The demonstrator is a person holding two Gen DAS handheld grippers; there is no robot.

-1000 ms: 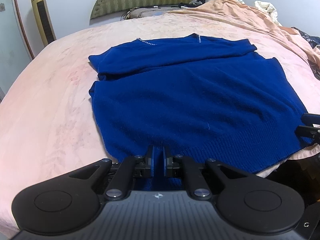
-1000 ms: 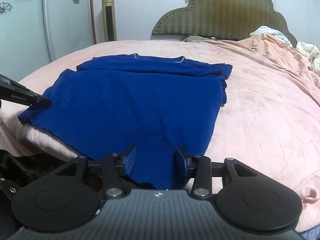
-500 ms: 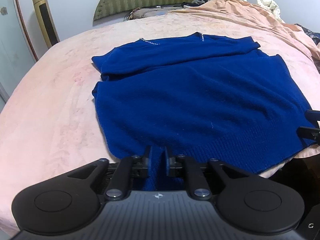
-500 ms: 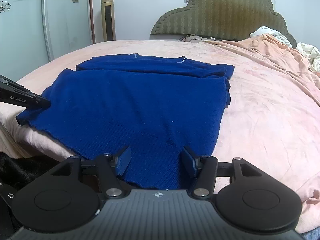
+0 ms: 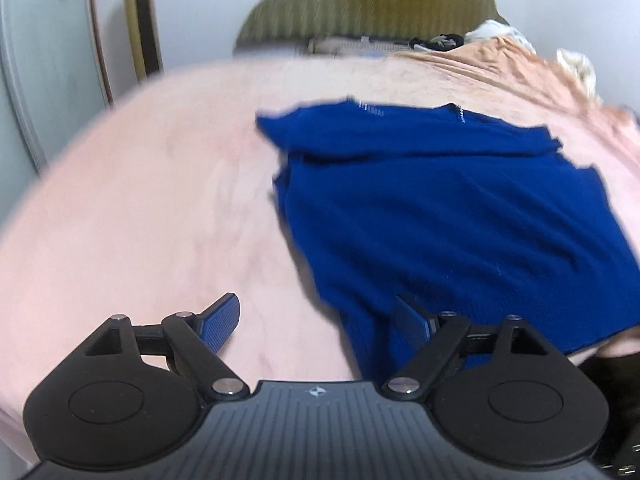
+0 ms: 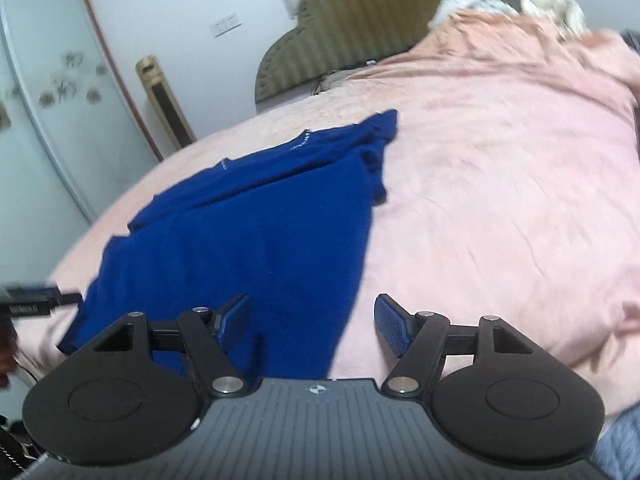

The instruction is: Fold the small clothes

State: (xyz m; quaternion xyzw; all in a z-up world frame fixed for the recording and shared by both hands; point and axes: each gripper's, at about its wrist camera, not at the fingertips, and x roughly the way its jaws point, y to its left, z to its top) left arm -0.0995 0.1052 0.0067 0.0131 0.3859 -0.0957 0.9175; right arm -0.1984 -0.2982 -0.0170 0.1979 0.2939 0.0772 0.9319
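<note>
From the left wrist view, a gold tower fan (image 5: 142,40) stands in the upper left of the frame beside a pale wardrobe door (image 5: 44,60), and the olive headboard (image 5: 368,0) fills the upper middle. The pink bed (image 5: 152,208) takes up the left and centre, and one blue sweater (image 5: 460,216) lies flat on it in the right half, its sleeves folded across the top. The left gripper (image 5: 316,316) spreads wide and holds nothing: its left finger hangs over bare pink cover, its right finger over the sweater's lower left corner. This view is blurred, and only here is dark clutter visible at the headboard's foot.

From the right wrist view, the wardrobe door (image 6: 52,112) with its flower stickers sits in the upper left, then the fan (image 6: 164,100), a wall socket (image 6: 226,24) seen only here, and the headboard (image 6: 360,12). At the left edge, the tip of the left gripper (image 6: 60,300) lies just beside the sweater's (image 6: 256,232) hem corner. The sweater lies in the left middle of the frame. The right gripper (image 6: 312,320) also gapes empty, its left finger over blue cloth, its right over the bed (image 6: 500,200).

Counted: one sweater, two grippers, one fan, one headboard.
</note>
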